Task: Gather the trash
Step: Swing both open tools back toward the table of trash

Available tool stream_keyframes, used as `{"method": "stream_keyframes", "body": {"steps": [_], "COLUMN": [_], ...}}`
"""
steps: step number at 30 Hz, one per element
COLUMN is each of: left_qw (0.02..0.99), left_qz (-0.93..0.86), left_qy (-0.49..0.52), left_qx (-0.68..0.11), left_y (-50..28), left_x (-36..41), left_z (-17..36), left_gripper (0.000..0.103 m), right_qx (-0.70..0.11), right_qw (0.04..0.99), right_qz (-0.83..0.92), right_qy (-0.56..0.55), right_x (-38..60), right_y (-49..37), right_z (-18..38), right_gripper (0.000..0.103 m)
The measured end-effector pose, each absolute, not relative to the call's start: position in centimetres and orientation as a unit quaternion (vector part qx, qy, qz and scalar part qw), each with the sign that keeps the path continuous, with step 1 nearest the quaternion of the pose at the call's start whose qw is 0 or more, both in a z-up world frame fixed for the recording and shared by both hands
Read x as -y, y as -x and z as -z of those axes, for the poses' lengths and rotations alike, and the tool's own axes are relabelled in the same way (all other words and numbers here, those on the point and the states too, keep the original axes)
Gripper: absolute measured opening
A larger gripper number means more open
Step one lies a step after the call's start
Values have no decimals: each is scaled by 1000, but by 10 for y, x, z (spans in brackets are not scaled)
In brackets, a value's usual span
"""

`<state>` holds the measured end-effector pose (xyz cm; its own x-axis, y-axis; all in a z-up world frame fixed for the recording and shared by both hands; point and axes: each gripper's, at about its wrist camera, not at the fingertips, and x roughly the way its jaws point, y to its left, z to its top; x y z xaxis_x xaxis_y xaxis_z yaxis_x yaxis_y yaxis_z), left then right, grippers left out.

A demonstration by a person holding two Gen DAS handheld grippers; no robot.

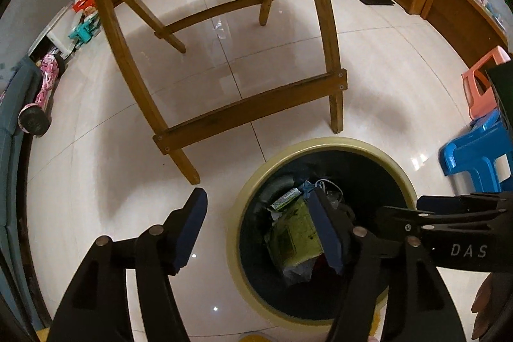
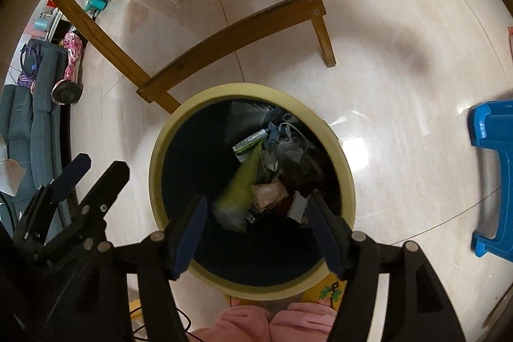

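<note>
Writing: "DAS" on right gripper (all we can read)
Jaws: both wide, empty; left gripper
Bin: green wrapper inside, blurred

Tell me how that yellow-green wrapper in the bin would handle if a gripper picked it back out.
The yellow-green wrapper looks like thin printed film, so probably floppy and very light. Its glossy surface suggests it could slip between pads. It lies loose on other trash in the bin, so it should lift freely.

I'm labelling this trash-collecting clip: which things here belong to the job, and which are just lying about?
Job:
trash bin
green wrapper
left gripper, open
right gripper, open

Lying about:
wooden table legs
blue stool
pink hoverboard
</note>
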<state>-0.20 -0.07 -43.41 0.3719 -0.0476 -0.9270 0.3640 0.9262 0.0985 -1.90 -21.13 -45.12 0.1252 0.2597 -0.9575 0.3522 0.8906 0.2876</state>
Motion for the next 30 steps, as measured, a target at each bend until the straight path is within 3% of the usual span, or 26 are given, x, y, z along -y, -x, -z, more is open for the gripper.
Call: {"method": "stream_keyframes", "body": {"steps": [5,13,20,23,30], "left_qw": [816,817,825,827,840], "left_qz": [113,105,110,114,130], "left_qy": [-126,-107,-83,-71,-50], "left_qx": [-552,-556,-549,-545,-525], "left_y": [6,23,35,40,53], "left_x": [-14,-28,-29,-29,-32], "left_z": [412,333,234,189,87], "left_gripper": [65,65,66,78,79], "right_qx": [-657,-652,-633,-620,-588], "right_qw": [721,732,750,763,793], "right_qz": [35,28,22,21,8], "right_qy": [-219,-197,-192,-181,-160], "right_x": [207,194,182,177,171], "right_y": [22,38,51,53,63], "right_z": [434,365,269,222,122], "right_gripper": [66,66,66,66,66]}}
